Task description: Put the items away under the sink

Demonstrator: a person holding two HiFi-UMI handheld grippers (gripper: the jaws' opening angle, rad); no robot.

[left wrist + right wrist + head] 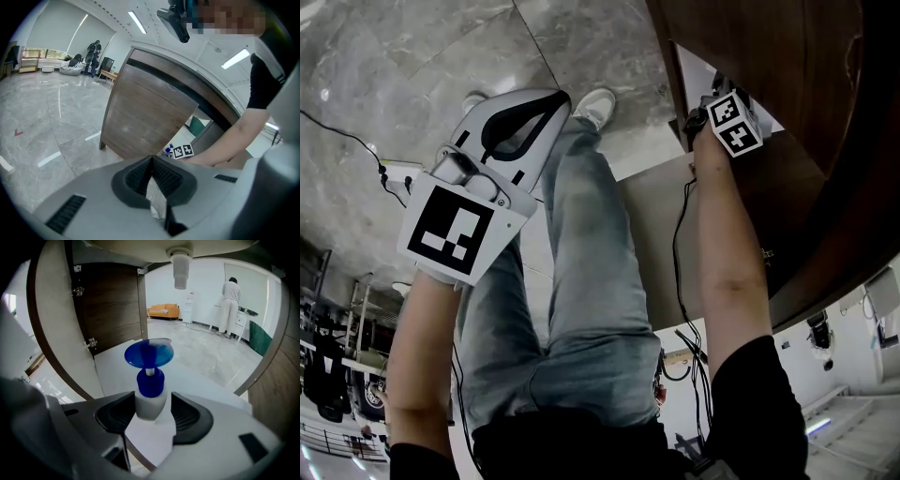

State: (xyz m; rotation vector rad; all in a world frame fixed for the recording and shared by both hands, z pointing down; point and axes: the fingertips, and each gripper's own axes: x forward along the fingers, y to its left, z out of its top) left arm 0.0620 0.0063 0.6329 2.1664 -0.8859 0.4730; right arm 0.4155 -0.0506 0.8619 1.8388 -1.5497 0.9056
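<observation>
While right arm [727, 253] reaches into cabinet [787, 66] | right gripper [151, 412] jaws grip pump bottle [149, 380] | left gripper [152, 161] jaws closed

Lower body of pump bottle [149, 381] hidden between right gripper [153, 405] jaws, distant person [229, 305] too small for detail

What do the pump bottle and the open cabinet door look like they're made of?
Pump bottle: probably plastic, with a smooth matte white body and a blue pump head. Cabinet door: wood or wood-look laminate, matte dark brown with horizontal grain; I can't tell which.
</observation>
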